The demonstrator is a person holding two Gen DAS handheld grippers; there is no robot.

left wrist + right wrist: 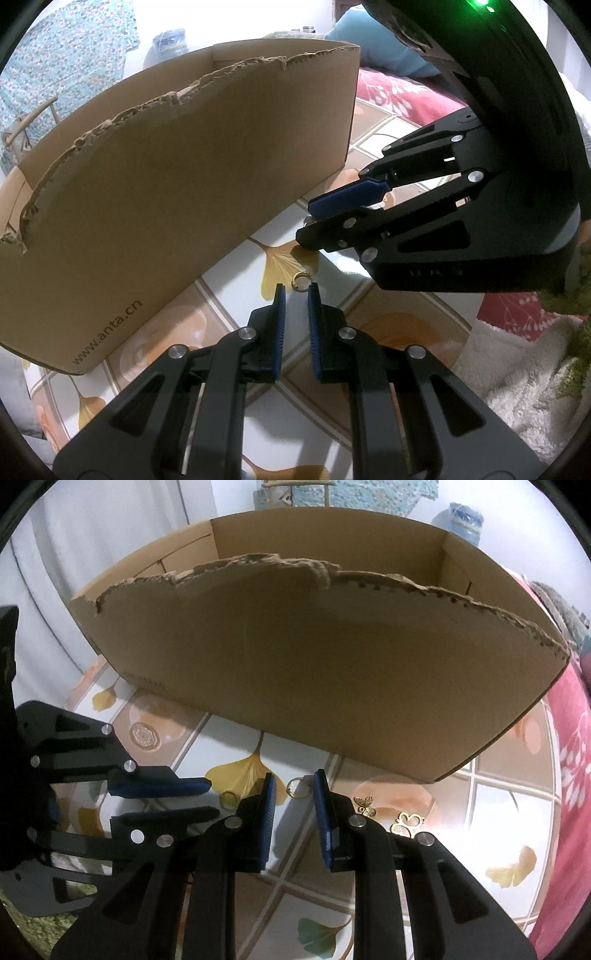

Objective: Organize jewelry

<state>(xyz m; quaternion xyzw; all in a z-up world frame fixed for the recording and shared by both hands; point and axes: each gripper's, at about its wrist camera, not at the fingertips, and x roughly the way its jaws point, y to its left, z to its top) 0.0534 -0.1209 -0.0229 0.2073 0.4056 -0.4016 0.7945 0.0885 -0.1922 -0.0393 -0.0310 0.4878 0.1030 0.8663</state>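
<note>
Two small gold rings lie on the table close before the near wall of the cardboard box (332, 672). One ring (300, 281) sits just beyond the tips of the left claw (296, 291), whose jaws stand narrowly apart and empty. The other ring (294, 787) lies just ahead of the right claw (294, 780), likewise slightly parted and empty. Each claw is nearest its own ring.

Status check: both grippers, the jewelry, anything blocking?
Left gripper open, gold ring at its tips. Right gripper open, another ring between the tips. Torn cardboard box close behind; nothing blocking.
</note>
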